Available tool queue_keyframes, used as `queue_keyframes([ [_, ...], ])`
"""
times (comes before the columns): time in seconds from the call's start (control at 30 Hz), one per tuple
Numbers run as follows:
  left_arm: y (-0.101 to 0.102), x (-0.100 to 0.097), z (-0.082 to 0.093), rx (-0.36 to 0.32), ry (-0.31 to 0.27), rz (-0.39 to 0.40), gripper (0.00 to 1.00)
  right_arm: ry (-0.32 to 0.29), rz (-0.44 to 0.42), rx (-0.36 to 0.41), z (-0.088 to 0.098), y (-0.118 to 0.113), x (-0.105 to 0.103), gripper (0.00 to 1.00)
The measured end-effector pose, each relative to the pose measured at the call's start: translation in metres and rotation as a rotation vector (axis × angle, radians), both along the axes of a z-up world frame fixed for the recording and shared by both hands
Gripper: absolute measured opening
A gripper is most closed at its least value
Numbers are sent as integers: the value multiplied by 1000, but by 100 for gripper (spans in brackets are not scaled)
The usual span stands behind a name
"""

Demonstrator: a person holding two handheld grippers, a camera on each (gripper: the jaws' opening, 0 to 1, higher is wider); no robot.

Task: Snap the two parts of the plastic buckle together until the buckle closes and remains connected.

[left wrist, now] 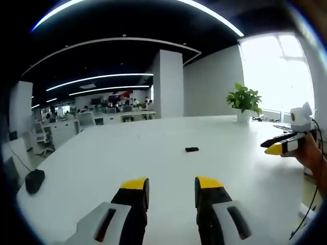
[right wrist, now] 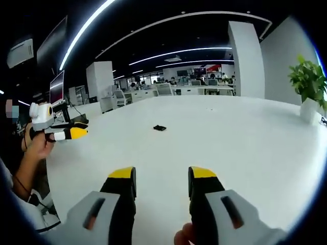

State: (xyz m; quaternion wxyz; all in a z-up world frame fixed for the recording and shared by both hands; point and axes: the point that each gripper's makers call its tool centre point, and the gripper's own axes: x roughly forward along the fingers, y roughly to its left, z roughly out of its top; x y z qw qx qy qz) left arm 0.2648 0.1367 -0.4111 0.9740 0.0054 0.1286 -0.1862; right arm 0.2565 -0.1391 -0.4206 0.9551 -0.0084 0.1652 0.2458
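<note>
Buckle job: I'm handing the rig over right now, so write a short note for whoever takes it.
Left tongs: open, empty, above the white table.
Right tongs: open, empty, also above the table.
Buckle: a small dark item lying on the table ahead of both tongs, untouched; too small to tell whether its two parts are joined.
Done: nothing.
Left: bring both tongs to the buckle, grip each part, snap them together, and check that it holds.

Buckle ahead of the jaws: too small to tell whether its two parts are joined.
</note>
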Motion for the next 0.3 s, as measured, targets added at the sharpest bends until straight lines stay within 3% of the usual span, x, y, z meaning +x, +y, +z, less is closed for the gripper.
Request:
queue_keyframes([
  [0.3, 0, -1, 1, 6, -2, -2, 36, 2, 9, 2, 1, 3, -2, 41],
])
